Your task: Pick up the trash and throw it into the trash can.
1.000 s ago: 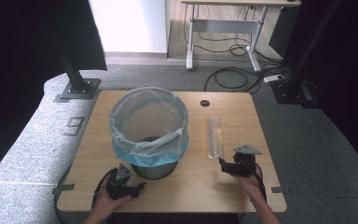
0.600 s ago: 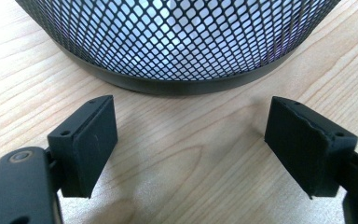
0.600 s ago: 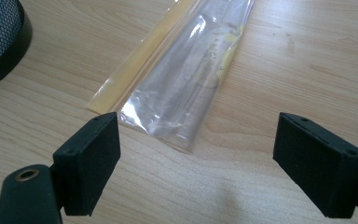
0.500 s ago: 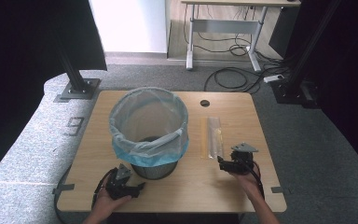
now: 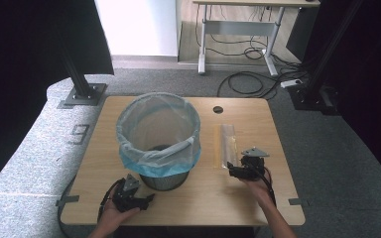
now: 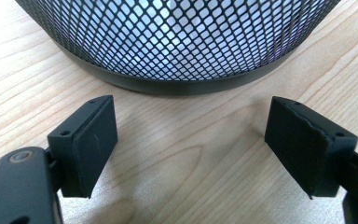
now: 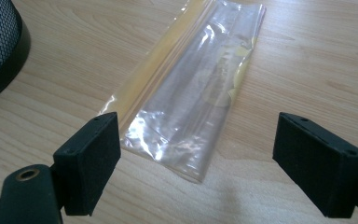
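High view: wooden table (image 5: 188,196), black mesh bin (image 5: 159,144) near its middle, lined with a pale blue bag (image 5: 151,161) folded over the rim. Clear plastic sleeve (image 5: 226,145) lies flat on the table to the bin's right, apart from it. Right gripper (image 5: 233,170) sits at the sleeve's near end, jaws spread wide; right gripper view shows the sleeve (image 7: 191,93) between and just ahead of them, untouched. Left gripper (image 5: 148,200) rests low by the bin's base, jaws wide apart, nothing held; left gripper view has mesh wall (image 6: 177,42) close ahead.
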A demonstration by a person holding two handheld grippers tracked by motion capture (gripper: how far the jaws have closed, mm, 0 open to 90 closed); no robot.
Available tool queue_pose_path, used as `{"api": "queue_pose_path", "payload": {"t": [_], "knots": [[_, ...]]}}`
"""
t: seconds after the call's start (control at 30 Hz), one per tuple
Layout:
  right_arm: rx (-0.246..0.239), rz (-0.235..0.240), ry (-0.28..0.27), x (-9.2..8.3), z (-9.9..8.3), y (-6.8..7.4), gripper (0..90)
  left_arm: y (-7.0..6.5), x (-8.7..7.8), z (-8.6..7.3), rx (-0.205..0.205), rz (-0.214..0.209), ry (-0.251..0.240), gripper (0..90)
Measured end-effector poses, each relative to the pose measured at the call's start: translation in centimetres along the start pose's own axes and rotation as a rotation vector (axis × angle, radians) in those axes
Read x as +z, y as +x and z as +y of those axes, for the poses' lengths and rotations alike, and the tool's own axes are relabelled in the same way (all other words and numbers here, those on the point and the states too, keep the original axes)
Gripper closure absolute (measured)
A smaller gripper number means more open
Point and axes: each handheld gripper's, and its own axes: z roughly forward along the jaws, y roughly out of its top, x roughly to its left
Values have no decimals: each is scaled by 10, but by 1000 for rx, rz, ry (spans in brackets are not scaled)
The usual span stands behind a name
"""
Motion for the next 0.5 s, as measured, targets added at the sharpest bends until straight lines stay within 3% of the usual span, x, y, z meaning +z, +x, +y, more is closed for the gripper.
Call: {"api": "queue_pose_path", "payload": {"t": [0.1,0.27,0.3,0.5], "knots": [[17,5,-7,1,4,0,148,0,0,0,0,0,0,169],[11,0,-28,4,12,1,149,0,0,0,0,0,1,169],[0,-24,-48,6,15,2,161,0,0,0,0,0,1,169],[-10,-17,-50,12,22,4,160,0,0,0,0,0,1,169]]}}
